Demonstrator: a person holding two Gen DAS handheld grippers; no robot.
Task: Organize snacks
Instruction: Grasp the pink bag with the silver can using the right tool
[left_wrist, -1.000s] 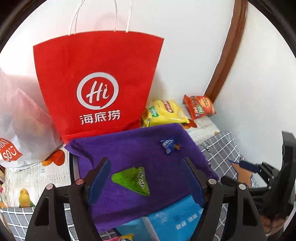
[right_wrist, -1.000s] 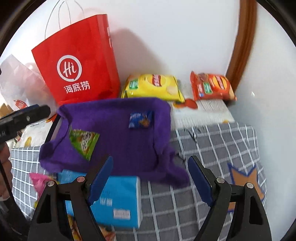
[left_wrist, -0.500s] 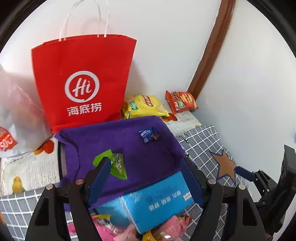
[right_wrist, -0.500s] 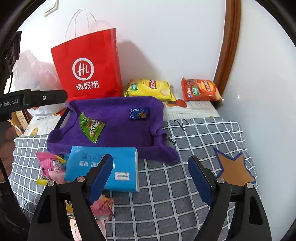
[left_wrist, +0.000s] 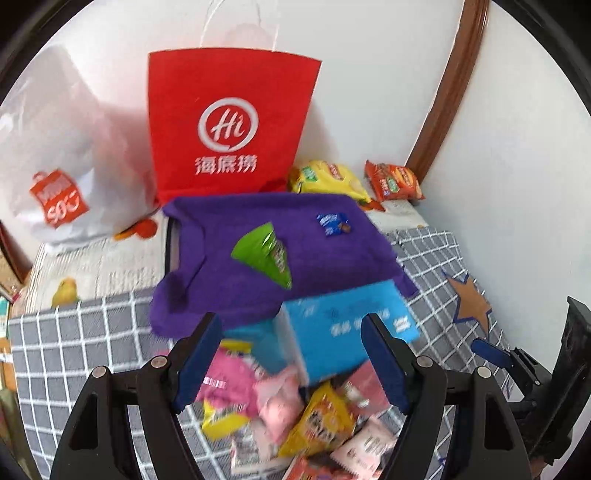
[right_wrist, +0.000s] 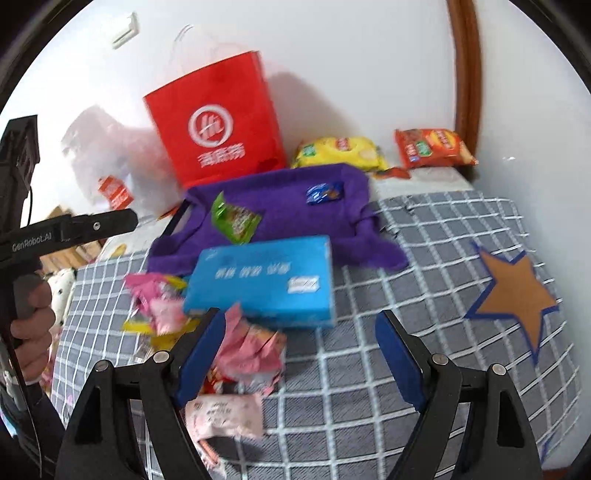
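Observation:
A purple cloth-lined tray (left_wrist: 314, 266) (right_wrist: 288, 210) holds a green snack packet (left_wrist: 266, 254) (right_wrist: 234, 221) and a small blue packet (left_wrist: 332, 223) (right_wrist: 323, 192). A blue tissue box (left_wrist: 343, 325) (right_wrist: 262, 280) lies in front of it. A heap of pink and yellow snack packets (left_wrist: 295, 413) (right_wrist: 236, 343) lies on the checked cloth. My left gripper (left_wrist: 291, 362) is open and empty above the heap. My right gripper (right_wrist: 301, 354) is open and empty, right of the heap.
A red paper bag (left_wrist: 229, 129) (right_wrist: 218, 122) and a white plastic bag (left_wrist: 62, 173) stand at the wall. Yellow (left_wrist: 328, 181) (right_wrist: 340, 151) and orange (left_wrist: 393, 181) (right_wrist: 432, 146) chip bags lie behind the tray. A star patch (right_wrist: 517, 295) marks the cloth on the right.
Both grippers have pulled back and up from the tray. The tissue box and the snack heap have come into view. Both stay open.

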